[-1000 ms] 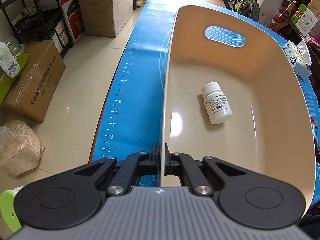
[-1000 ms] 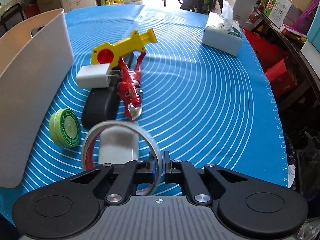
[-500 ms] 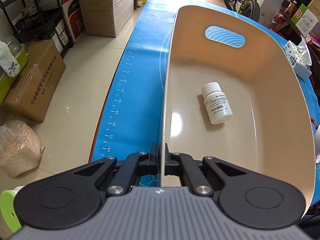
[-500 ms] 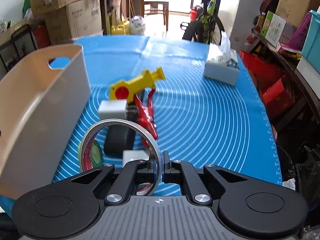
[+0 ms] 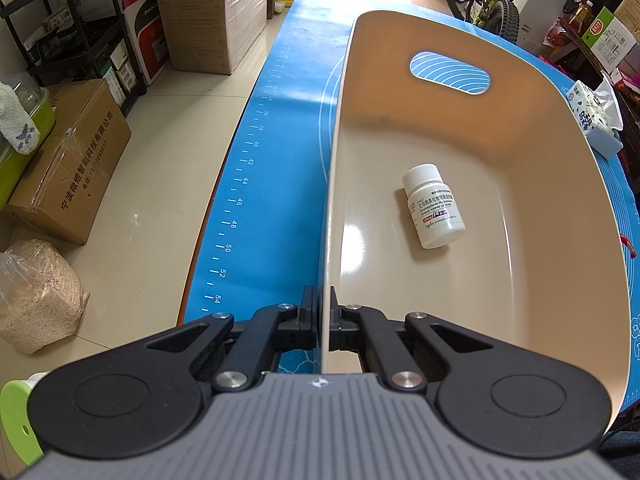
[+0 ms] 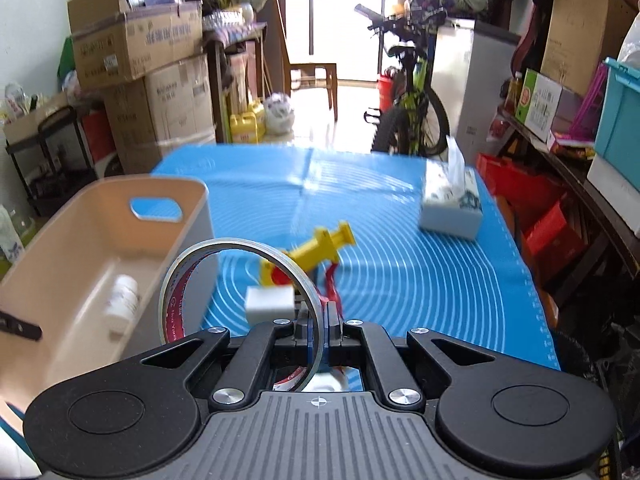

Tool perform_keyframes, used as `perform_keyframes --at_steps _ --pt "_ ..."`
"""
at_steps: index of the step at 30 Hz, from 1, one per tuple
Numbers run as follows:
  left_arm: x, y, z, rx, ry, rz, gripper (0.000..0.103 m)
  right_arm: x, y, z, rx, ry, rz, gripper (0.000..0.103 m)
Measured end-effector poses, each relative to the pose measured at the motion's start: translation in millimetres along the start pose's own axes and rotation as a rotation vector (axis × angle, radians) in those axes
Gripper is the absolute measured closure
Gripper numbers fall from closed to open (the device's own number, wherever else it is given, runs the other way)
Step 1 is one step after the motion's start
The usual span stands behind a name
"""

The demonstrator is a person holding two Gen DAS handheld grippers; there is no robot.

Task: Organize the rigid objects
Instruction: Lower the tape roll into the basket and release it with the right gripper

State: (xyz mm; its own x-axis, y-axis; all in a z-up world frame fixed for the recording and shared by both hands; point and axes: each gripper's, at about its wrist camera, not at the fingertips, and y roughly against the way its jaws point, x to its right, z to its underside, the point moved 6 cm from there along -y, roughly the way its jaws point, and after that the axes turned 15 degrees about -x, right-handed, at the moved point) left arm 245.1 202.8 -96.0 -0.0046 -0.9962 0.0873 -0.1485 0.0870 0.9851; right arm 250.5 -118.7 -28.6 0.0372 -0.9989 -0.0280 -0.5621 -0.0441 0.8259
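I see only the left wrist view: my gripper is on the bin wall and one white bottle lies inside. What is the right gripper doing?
Observer: The right gripper is shut on a roll of clear tape and holds it in the air, beside the beige bin.
Operator: Which objects are waiting on the mat?
Observer: A yellow toy, a white block and something red lie on the blue mat beyond the tape; blur hides details.
Operator: Is the tissue pack near them?
Observer: No, the tissue pack stands apart, near the mat's far right edge.
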Motion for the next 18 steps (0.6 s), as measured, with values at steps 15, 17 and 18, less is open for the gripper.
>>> perform_keyframes --at_steps 15,17,18 --pt "1 0 0 0.0 -0.001 0.001 0.099 -75 -3 -42 0.073 0.082 -0.096 0.087" --pt "2 -1 0 0.0 -0.002 0.001 0.099 -88 -5 -43 0.067 0.098 -0.108 0.087" --pt "2 -1 0 0.0 -0.003 0.0 0.099 -94 -8 -43 0.062 0.107 -0.114 0.087"
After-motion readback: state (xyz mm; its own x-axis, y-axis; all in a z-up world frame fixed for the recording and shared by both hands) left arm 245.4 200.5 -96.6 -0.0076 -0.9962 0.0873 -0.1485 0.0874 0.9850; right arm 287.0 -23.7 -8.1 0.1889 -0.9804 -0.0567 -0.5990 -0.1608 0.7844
